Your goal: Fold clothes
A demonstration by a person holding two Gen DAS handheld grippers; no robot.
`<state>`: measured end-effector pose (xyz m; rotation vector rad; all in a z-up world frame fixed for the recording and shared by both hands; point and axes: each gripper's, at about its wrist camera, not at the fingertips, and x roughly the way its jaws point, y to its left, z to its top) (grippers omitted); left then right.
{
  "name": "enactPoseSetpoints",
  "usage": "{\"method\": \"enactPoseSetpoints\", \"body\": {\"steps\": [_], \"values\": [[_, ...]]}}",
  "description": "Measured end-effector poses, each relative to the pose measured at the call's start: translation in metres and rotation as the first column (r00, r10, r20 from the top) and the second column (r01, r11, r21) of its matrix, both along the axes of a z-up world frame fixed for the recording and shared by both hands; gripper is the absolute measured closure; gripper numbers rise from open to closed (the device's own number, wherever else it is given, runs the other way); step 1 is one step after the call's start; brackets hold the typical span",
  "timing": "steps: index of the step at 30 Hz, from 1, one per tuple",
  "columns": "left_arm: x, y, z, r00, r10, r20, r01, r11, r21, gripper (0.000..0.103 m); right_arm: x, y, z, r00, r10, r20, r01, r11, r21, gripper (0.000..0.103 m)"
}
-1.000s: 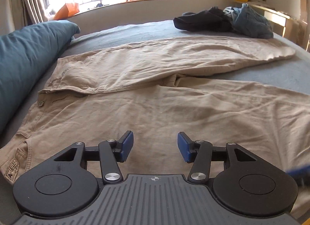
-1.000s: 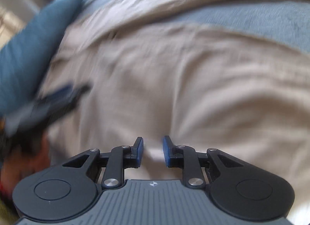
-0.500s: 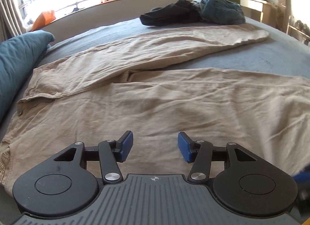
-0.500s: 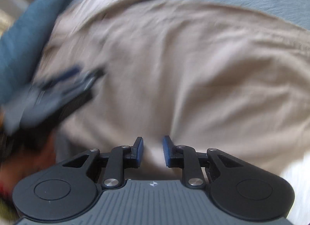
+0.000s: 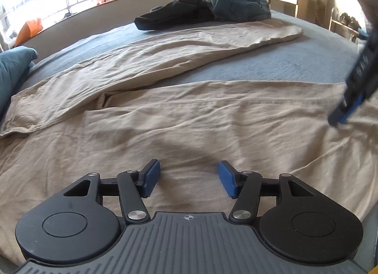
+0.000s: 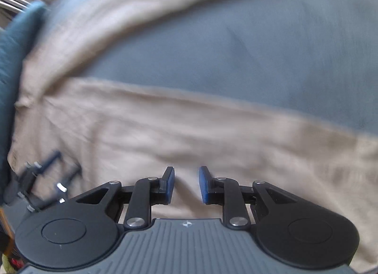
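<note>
Item: we hold the left claw (image 5: pixel 189 180) spread and the right claw (image 6: pixel 186 184) narrowly parted, both empty, above wrinkled beige cotton trousers (image 5: pixel 189 120), near leg running crosswise beneath both.

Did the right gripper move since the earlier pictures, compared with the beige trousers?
Yes. The right gripper shifted along the near leg of the beige trousers away from the teal pillow, so more grey bed cover shows.
</note>
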<state>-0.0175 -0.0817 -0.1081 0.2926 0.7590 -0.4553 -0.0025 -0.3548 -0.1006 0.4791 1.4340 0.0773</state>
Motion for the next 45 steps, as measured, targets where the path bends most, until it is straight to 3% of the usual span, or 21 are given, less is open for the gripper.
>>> {"method": "enactPoseSetpoints", "body": {"steps": [6, 10, 12, 15, 17, 19, 24, 27, 31, 35, 37, 40, 42, 45], "values": [[-0.008, -0.006, 0.002, 1.000, -0.018, 0.003, 0.018, 1.000, 0.012, 0.048, -0.051, 0.003, 0.013, 0.995, 0.063, -0.077, -0.059, 0.997, 0.054, 0.079], [-0.012, -0.016, 0.009, 0.999, -0.049, 0.007, 0.049, 0.999, -0.007, 0.048, -0.045, -0.014, 0.030, 0.999, -0.026, 0.045, 0.024, 0.999, 0.043, 0.079], [-0.016, -0.023, 0.012, 0.997, -0.079, 0.014, 0.079, 0.997, -0.024, 0.048, -0.044, -0.022, 0.025, 0.997, -0.054, 0.064, 0.052, 0.998, 0.036, 0.079], [-0.022, -0.032, 0.012, 0.993, -0.114, -0.005, 0.113, 0.993, -0.046, 0.048, -0.056, -0.038, 0.004, 0.995, -0.103, 0.002, 0.103, 0.995, -0.004, 0.080], [-0.029, -0.035, 0.011, 0.991, -0.135, -0.016, 0.134, 0.990, -0.051, 0.047, -0.082, -0.056, -0.001, 0.984, -0.179, -0.021, 0.180, 0.981, 0.069, 0.081], [-0.034, -0.036, 0.008, 0.988, -0.153, -0.026, 0.152, 0.987, -0.046, 0.047, -0.113, -0.070, 0.000, 0.972, -0.231, -0.054, 0.234, 0.970, 0.070, 0.081], [-0.042, -0.038, 0.003, 0.984, -0.168, -0.065, 0.167, 0.986, -0.028, 0.047, -0.187, -0.107, -0.007, 0.905, -0.389, -0.171, 0.408, 0.908, 0.097, 0.079], [-0.047, -0.040, 0.006, 0.982, -0.173, -0.075, 0.172, 0.985, -0.015, 0.047, -0.195, -0.118, 0.010, 0.892, -0.445, -0.078, 0.451, 0.885, 0.116, 0.078], [-0.052, -0.041, 0.008, 0.982, -0.170, -0.079, 0.171, 0.985, 0.007, 0.047, -0.162, -0.122, 0.024, 0.872, -0.477, 0.112, 0.454, 0.872, 0.183, 0.078], [-0.054, -0.041, 0.008, 0.983, -0.165, -0.086, 0.167, 0.986, 0.021, 0.047, -0.135, -0.141, 0.000, 0.853, -0.493, 0.171, 0.486, 0.870, 0.086, 0.081], [-0.054, -0.040, 0.006, 0.982, -0.165, -0.091, 0.168, 0.985, 0.025, 0.047, -0.124, -0.149, -0.008, 0.815, -0.529, 0.234, 0.530, 0.845, 0.066, 0.090], [-0.050, -0.039, 0.004, 0.982, -0.163, -0.098, 0.165, 0.986, 0.017, 0.047, -0.120, -0.160, 0.007, 0.764, -0.553, 0.333, 0.598, 0.800, -0.043, 0.087], [-0.048, -0.038, 0.003, 0.982, -0.161, -0.103, 0.162, 0.987, 0.008, 0.047, -0.121, -0.166, 0.014, 0.763, -0.553, 0.333, 0.597, 0.801, -0.037, 0.087], [-0.043, -0.038, 0.002, 0.982, -0.156, -0.108, 0.157, 0.988, -0.007, 0.047, -0.120, -0.167, 0.010, 0.791, -0.550, 0.269, 0.568, 0.823, 0.010, 0.085]]}}
